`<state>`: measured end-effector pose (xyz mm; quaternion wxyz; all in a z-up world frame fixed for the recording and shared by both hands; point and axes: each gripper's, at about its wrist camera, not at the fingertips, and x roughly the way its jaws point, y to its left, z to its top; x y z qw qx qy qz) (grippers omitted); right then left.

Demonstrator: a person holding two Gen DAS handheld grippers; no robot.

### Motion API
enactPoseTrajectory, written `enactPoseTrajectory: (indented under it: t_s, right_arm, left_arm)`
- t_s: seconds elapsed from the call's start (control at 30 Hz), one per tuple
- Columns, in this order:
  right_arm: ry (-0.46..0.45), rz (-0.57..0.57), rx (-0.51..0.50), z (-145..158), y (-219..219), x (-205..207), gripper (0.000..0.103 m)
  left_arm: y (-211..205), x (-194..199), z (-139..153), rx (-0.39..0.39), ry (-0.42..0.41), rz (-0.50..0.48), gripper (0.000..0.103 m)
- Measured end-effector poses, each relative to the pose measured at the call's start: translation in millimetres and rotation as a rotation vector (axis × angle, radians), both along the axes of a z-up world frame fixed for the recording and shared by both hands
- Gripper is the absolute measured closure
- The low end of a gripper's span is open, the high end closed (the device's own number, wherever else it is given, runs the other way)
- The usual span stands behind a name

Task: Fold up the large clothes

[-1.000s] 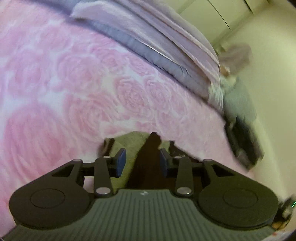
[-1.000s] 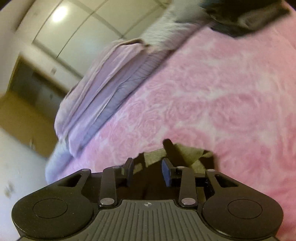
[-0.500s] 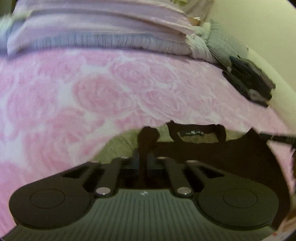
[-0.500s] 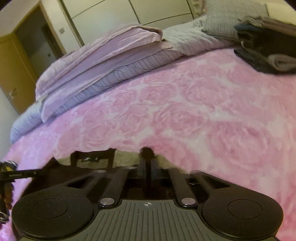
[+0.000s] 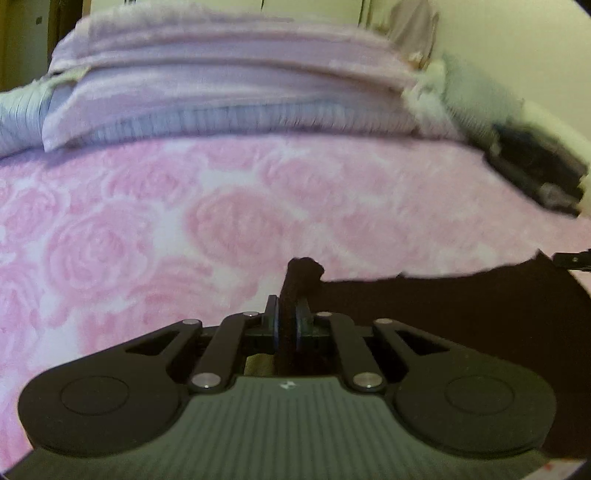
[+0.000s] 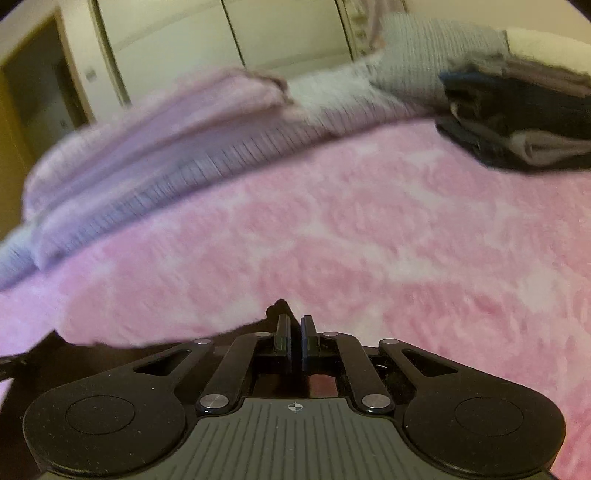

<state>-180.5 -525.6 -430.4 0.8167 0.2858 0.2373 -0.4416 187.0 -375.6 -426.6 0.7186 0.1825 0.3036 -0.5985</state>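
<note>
Black garment (image 5: 461, 314), edge stretched taut, is pinched by left tongs (image 5: 288, 317) and right tongs (image 6: 293, 339).

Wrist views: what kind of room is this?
Most likely a bedroom. A pink rose-patterned bedspread fills the foreground, folded lilac bedding is piled at its far edge, and tall pale wardrobe doors stand behind. A stack of folded dark clothes sits on the bed.

I'm working in a home bedroom. A pink rose-patterned bedspread (image 5: 229, 206) fills my view, folded lilac bedding (image 5: 229, 81) at twelve o'clock, wardrobe doors (image 6: 221, 33) behind.
</note>
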Motion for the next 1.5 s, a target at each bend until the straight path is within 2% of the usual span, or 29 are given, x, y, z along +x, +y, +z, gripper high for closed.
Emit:
enactPoseTrajectory:
  t_s: [0.03,0.07,0.1,0.2,0.3,0.33,0.37,0.47,0.5,0.57,0.63,0.67,0.7,0.77,0.8,0.87,0.93,1.0,1.07,1.13,1.17,1.27,1.3,1.37,1.4,1.43,1.5]
  right_arm:
    - [0.041,-0.001,0.033,-5,-3,3,0.102]
    - [0.094,-0.016,0.060,-7,-5,6,0.102]
    - [0.120,-0.037,0.058,-4,-2,5,0.100]
    - [0.088,-0.067,0.004,21,21,-16,0.090]
    - [0.029,-0.010,-0.065,50,70,-38,0.086]
    - [0.014,0.028,-0.076,56,86,-42,0.086]
    - [0.010,0.073,-0.085,60,106,-45,0.086]
    - [0.056,0.227,-0.124,57,164,-41,0.086]
    - [0.081,0.270,-0.131,51,181,-37,0.086]
    - [0.147,0.332,-0.134,36,204,-32,0.086]
    - [0.264,0.298,-0.153,14,213,-33,0.086]
    - [0.322,0.264,-0.163,3,212,-36,0.086]
    - [0.324,0.239,-0.149,-6,207,-43,0.090]
    - [0.227,0.195,-0.110,-4,205,-56,0.091]
    - [0.219,0.176,-0.103,1,207,-57,0.090]
    - [0.244,0.147,-0.148,15,217,-55,0.090]
    - [0.223,0.118,-0.175,26,230,-56,0.090]
    - [0.185,0.093,-0.165,24,238,-59,0.089]
    - [0.225,0.077,-0.125,8,238,-58,0.088]
    - [0.250,0.079,-0.115,-11,233,-54,0.087]
    - [0.248,0.079,-0.136,-11,233,-53,0.087]
    - [0.241,0.044,-0.092,6,232,-49,0.085]
    - [0.221,0.039,-0.092,14,236,-51,0.081]
    - [0.182,0.028,-0.103,32,253,-55,0.065]
    - [0.164,0.025,-0.103,40,261,-58,0.048]
    - [0.142,0.022,-0.104,47,271,-61,0.040]
    - [0.114,0.025,-0.095,57,290,-66,0.038]
  left_arm:
    - [-1,2,-1,0.010,-0.001,0.011,0.084]
    - [0,5,0,0.010,-0.004,0.027,0.073]
    - [5,8,6,0.008,-0.018,0.058,0.068]
    - [33,13,29,-0.027,-0.024,0.088,0.070]
    - [76,8,50,-0.065,0.018,0.069,0.074]
    - [90,1,57,-0.075,0.035,0.037,0.074]
    - [103,-8,62,-0.083,0.040,0.002,0.079]
    - [139,-46,65,-0.089,-0.012,-0.119,0.092]
    - [149,-57,60,-0.094,-0.007,-0.165,0.097]
    - [160,-70,47,-0.068,-0.017,-0.187,0.099]
    - [161,-73,22,0.018,-0.075,-0.123,0.102]
    - [162,-70,13,0.027,-0.076,-0.097,0.101]
    - [168,-66,10,-0.005,-0.047,-0.082,0.101]
    - [170,-63,17,0.001,-0.009,-0.034,0.102]
    - [174,-65,22,-0.004,-0.012,-0.012,0.102]
    - [182,-72,32,-0.022,-0.019,0.017,0.102]
    - [194,-80,37,-0.043,0.006,0.018,0.101]
    - [201,-85,32,-0.015,0.019,0.032,0.100]
    - [199,-85,19,0.036,0.034,0.074,0.100]
    - [200,-88,13,0.037,0.035,0.095,0.100]
    - [198,-90,15,0.045,0.030,0.103,0.100]
    - [198,-99,32,0.062,0.011,0.107,0.099]
    - [201,-103,39,0.064,0.009,0.106,0.098]
    - [210,-113,53,0.059,-0.005,0.106,0.092]
    - [216,-119,62,0.057,-0.015,0.098,0.085]
    - [222,-124,68,0.054,-0.021,0.092,0.081]
    - [236,-135,79,0.049,-0.029,0.088,0.071]
